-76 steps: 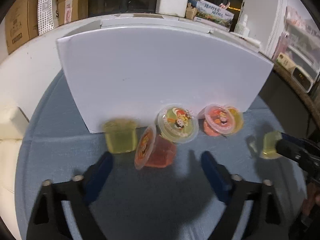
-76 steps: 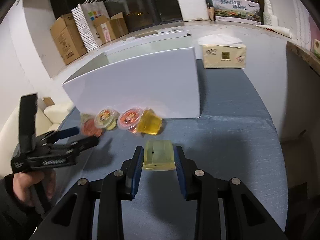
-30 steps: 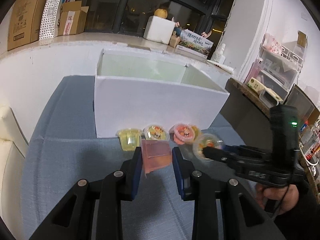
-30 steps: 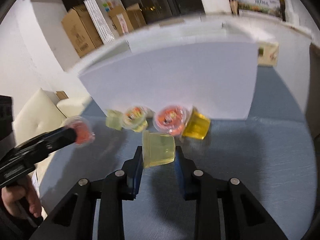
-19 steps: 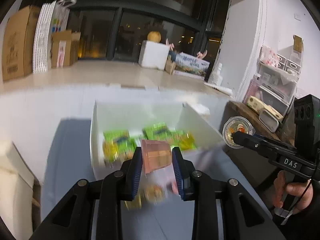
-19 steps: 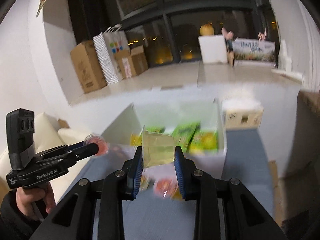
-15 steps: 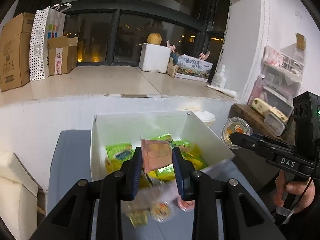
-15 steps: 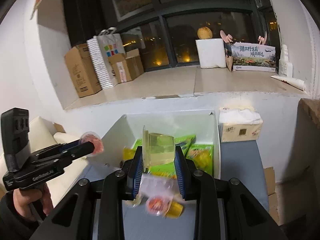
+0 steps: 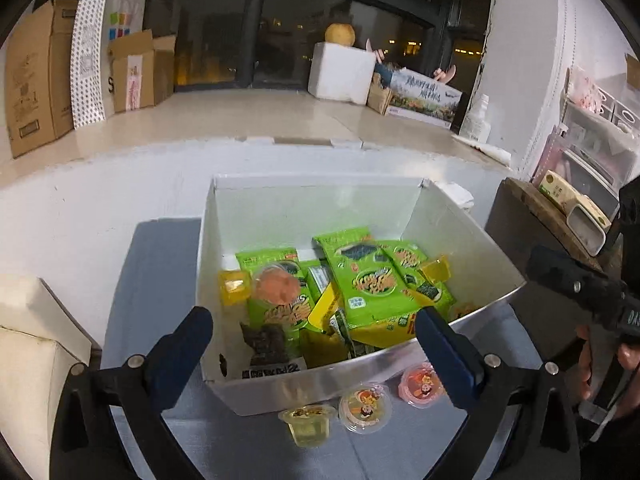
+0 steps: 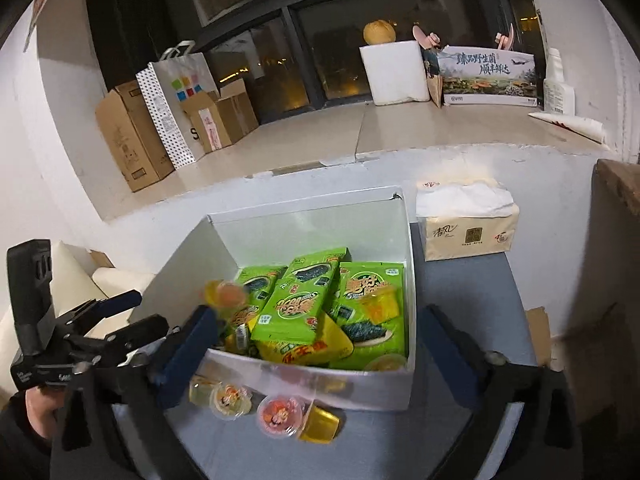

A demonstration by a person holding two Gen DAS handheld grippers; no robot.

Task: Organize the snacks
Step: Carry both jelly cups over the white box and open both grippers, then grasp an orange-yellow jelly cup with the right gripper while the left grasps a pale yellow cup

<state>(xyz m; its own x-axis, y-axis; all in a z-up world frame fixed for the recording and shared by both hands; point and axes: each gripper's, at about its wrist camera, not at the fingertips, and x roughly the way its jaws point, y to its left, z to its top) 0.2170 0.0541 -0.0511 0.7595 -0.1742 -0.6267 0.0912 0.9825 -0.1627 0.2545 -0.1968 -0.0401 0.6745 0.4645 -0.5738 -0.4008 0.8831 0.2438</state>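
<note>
Both your grippers empty, jaws spread wide: left gripper (image 9: pixel 312 332), right gripper (image 10: pixel 316 332), above white box (image 9: pixel 224 240). Done: green snack packs (image 9: pixel 372 284), pink jelly cup (image 9: pixel 278 286) and yellow jelly cups (image 9: pixel 234 286) inside box. Left: four jelly cups (image 10: pixel 276 416) on surface, against box's near wall. Hard to read: box bottom buried under packs; cup at near-right box corner (image 10: pixel 386 362) half hidden.

blue table (image 10: pixel 472 304): white box (image 10: pixel 304 388), jelly cups (image 10: pixel 280 416), tissues (image 10: pixel 466 232).
</note>
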